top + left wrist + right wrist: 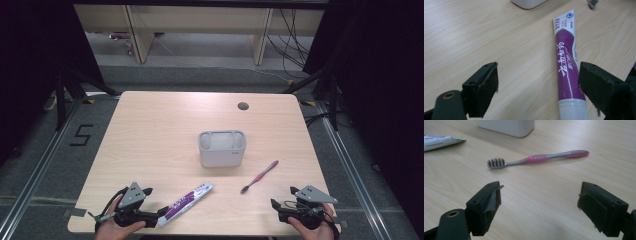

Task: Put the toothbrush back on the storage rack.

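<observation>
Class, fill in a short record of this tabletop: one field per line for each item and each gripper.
Table: light wood
Holder: grey-white, mid-table, upright
Toothpaste tube: purple and white, flat, cap toward left gripper
Toothbrush: pink and grey, flat, right of tube
Left gripper: open, tube's cap end by one jaw
Right gripper: open, short of toothbrush

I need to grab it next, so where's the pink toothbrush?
The pink toothbrush lies right of the grey holder, ahead of the right gripper.
</observation>
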Motion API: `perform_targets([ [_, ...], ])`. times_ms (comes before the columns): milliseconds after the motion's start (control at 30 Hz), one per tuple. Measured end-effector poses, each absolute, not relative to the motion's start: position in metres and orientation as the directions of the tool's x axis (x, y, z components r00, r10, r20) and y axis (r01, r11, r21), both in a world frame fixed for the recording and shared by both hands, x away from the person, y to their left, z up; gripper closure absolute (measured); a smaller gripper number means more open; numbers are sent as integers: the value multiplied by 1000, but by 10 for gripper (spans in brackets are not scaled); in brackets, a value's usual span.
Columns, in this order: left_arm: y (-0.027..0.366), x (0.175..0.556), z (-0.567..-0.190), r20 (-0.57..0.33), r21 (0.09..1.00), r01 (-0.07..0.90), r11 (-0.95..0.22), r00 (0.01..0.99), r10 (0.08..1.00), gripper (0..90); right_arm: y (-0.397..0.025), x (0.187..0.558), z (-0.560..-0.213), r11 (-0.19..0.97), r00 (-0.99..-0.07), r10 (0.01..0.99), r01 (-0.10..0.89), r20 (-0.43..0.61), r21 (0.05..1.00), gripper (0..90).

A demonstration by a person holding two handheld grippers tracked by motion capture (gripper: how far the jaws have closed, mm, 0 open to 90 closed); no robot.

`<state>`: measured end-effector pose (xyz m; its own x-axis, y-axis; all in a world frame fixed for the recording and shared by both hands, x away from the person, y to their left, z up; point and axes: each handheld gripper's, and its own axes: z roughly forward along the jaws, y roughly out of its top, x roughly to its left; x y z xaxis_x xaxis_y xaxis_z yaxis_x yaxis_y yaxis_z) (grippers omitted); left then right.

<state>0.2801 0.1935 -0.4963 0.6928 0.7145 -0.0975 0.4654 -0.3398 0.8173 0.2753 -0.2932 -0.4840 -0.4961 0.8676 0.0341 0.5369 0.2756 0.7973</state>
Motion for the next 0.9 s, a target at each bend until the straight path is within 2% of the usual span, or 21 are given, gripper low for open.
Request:
perform_targets([
  [100,193,280,-496,-103,818,468,-335,691,715,162,-292,275,-485,261,-501,863,551,64,792,182],
  [133,195,281,-496,-75,808,460,-369,702,709,162,-292,276,-485,271,-505,861,546,54,793,180],
  [433,194,280,-496,-102,810,473,-346,695,712,161,-293,276,-484,286,-507,861,537,33,794,193],
  [500,194,280,-496,-101,810,472,-348,697,710,161,-290,274,-484,259,-499,864,562,72,786,197],
  [567,195,281,-496,-83,805,465,-368,703,707,161,-291,274,-484,263,-505,860,561,74,785,203],
  [600,193,280,-496,-108,815,470,-339,697,708,161,-291,275,-484,272,-515,855,550,64,789,208],
  [667,192,280,-497,-113,817,472,-332,695,710,161,-294,277,-484,309,-541,840,522,29,795,211],
  [733,193,280,-496,-108,813,473,-340,696,710,160,-291,279,-484,320,-565,824,520,38,792,218],
  [900,193,280,-496,-112,817,470,-335,698,707,159,-288,280,-481,327,-563,825,535,40,779,212],
])
